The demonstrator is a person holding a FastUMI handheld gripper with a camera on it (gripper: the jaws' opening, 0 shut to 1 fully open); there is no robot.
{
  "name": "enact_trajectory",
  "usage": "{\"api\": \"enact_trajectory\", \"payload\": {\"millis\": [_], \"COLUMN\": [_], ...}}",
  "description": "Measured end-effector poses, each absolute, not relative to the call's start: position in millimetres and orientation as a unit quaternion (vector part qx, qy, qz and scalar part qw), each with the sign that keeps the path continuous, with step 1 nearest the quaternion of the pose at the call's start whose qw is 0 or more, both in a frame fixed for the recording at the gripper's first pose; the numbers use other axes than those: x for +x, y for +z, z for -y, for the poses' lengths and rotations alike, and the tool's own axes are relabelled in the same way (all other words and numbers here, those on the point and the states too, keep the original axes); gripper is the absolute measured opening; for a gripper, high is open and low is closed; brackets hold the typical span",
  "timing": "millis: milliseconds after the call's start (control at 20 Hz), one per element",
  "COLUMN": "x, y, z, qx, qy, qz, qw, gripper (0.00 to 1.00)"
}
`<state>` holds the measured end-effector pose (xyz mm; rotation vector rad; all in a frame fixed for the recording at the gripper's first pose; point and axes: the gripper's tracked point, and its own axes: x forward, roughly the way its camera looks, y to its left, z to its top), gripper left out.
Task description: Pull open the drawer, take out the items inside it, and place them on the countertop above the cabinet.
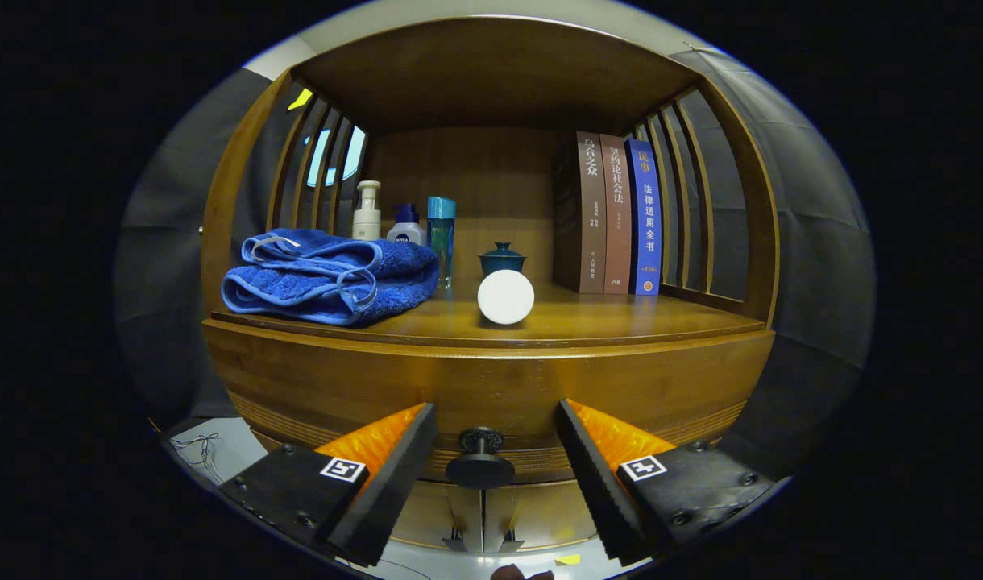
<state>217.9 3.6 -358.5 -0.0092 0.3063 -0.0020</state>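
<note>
Your tongs (495, 467) are standing wide open, gripping nothing, with the dark round drawer knob (480, 461) sitting in the gap between the two fingers, touching neither. The drawer (491, 387) is sitting closed in the wooden cabinet, its curved front facing you just beyond the fingertips, so whatever is inside is hidden.

Above it, the table (620, 322) is carrying a folded blue towel (330, 278) on the left side. Behind the towel a pale pump bottle (367, 211), a small dark-capped bottle (406, 225) and a tall teal-capped bottle (441, 238) are standing upright in a row. A white round object (506, 297) is resting near the table's front edge, with a dark lidded cup (502, 259) just behind it. Three books (618, 213) are standing upright together on the right, next to the slatted side wall.
</note>
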Motion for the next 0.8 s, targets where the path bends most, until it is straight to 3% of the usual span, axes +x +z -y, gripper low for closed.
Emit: {"api": "enact_trajectory", "payload": {"millis": [250, 800], "x": [195.1, 83.8], "y": [-332.2, -185.7], "z": [-2.3, -11.5], "qx": [0.000, 0.004], "qy": [0.001, 0.006], "qz": [-0.147, -0.071], "qw": [0.989, 0.997], "gripper": [0.99, 0.99]}}
